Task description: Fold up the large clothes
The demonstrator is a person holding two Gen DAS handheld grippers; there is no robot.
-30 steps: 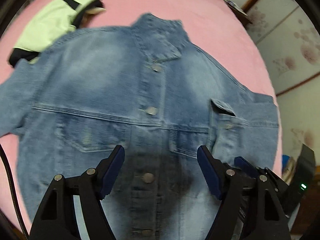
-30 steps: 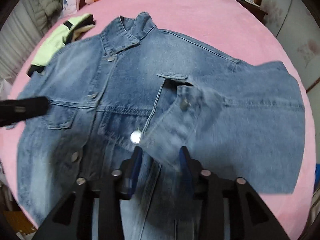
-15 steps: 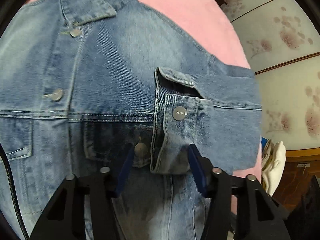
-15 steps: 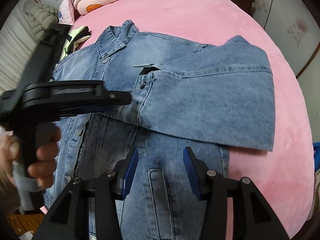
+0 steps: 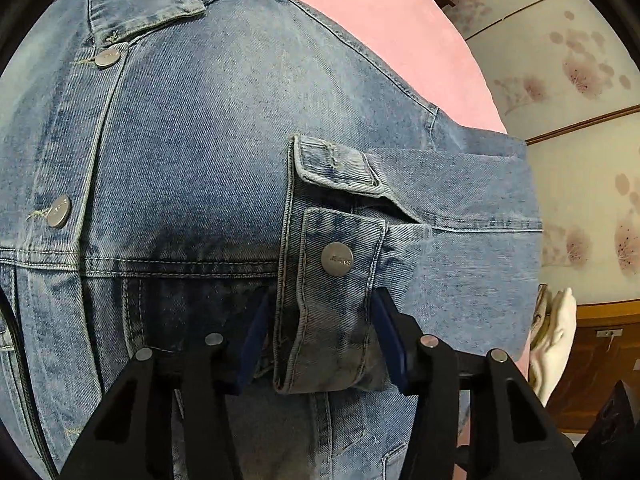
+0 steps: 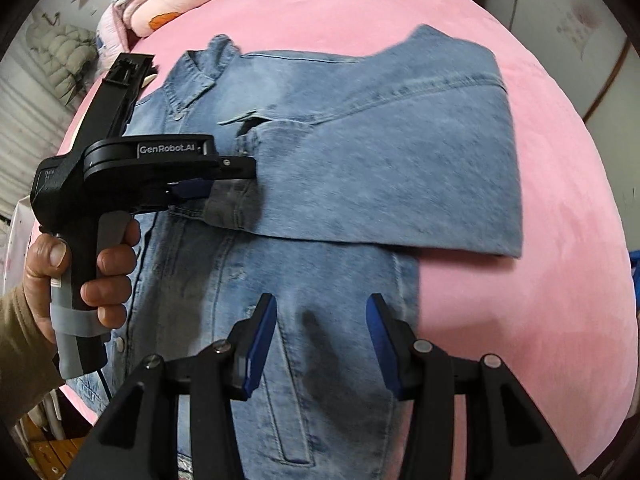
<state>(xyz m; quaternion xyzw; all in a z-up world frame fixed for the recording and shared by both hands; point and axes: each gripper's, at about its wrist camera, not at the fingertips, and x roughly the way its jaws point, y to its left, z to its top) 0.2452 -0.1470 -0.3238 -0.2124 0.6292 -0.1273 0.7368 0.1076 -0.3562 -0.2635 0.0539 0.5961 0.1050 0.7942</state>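
Left wrist: left gripper (image 5: 320, 344) closing round cuff (image 5: 328, 320), contact unclear; right gripper (image 6: 322, 340) half-open, empty.

A wide bed covered in a soft pink plush blanket (image 6: 520, 320) carries everything. A faded blue denim jacket (image 6: 320, 280) lies flat on it, collar toward the far edge, one sleeve folded across its front. At the far left corner sits a folded pink quilt with cartoon prints (image 6: 176, 4).
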